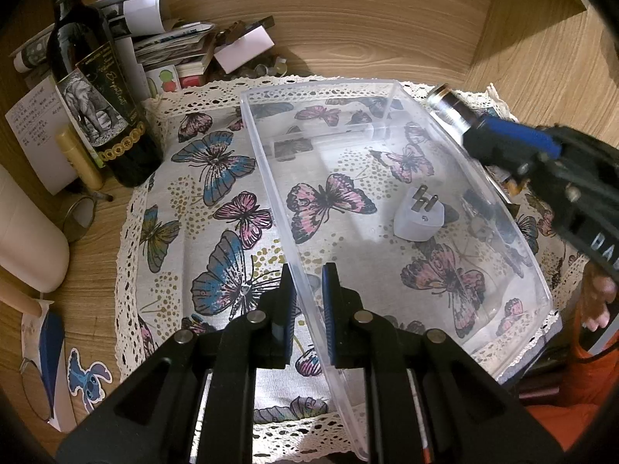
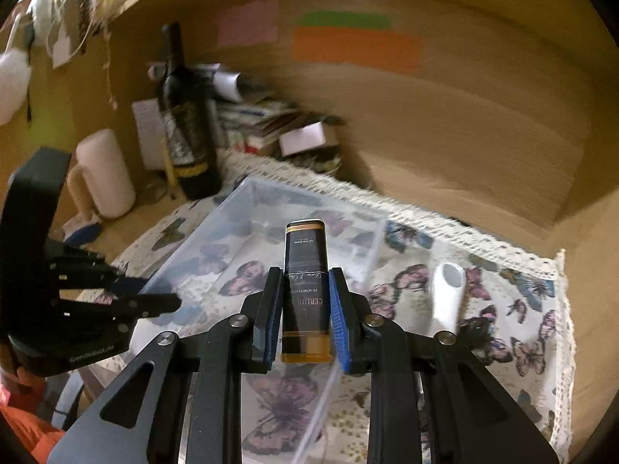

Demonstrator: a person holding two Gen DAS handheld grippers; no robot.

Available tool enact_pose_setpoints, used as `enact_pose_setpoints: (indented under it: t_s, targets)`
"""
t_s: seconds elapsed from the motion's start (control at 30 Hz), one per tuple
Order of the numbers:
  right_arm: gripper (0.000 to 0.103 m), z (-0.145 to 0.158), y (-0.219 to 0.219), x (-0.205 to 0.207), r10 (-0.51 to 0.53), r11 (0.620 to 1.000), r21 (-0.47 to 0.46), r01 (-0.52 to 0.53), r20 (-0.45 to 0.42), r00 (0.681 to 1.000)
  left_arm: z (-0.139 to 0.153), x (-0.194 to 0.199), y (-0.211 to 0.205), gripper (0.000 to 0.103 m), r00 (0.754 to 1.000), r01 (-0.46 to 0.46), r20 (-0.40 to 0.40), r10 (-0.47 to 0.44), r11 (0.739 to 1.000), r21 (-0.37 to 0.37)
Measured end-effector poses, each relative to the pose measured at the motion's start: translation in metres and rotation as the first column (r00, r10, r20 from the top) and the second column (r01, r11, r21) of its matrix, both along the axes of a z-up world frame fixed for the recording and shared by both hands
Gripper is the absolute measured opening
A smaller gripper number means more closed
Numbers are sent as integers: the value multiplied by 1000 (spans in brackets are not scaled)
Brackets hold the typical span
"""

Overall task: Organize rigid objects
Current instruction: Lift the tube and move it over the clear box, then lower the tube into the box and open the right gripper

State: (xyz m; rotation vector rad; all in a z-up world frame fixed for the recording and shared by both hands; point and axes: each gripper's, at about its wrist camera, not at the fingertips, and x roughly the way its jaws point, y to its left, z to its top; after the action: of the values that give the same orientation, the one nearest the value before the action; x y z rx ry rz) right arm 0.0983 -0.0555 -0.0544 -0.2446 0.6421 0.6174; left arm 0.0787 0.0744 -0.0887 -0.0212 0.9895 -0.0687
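Observation:
A clear plastic box (image 1: pixel 387 89) sits on a butterfly-print cloth (image 1: pixel 216 193); it also shows in the right wrist view (image 2: pixel 232 208). A white plug adapter (image 1: pixel 419 214) lies inside it. My left gripper (image 1: pixel 309 301) is shut on the box's near left wall. My right gripper (image 2: pixel 305 305) is shut on a dark cosmetic bottle (image 2: pixel 305 270) with gold trim and holds it above the box's right side; the bottle (image 1: pixel 452 110) and right gripper (image 1: pixel 503 139) show in the left wrist view. A white object (image 2: pixel 447 297) lies on the cloth right of the box.
A dark wine bottle (image 1: pixel 96 89) stands at the back left by a paper pile (image 1: pixel 174 50), a yellow tube (image 1: pixel 79 160) and a cream jug (image 1: pixel 27 232). Wooden walls (image 1: pixel 387 19) enclose the back and right. A Stitch sticker (image 1: pixel 87 379) lies front left.

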Motion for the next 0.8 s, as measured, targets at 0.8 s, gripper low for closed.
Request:
enact_pose_setpoints:
  t_s: [0.8]
  targets:
    - [23,-30,26,9,94,990,-86,-108,-152,984,0,0,0,14,1000,0,1,0,1000,0]
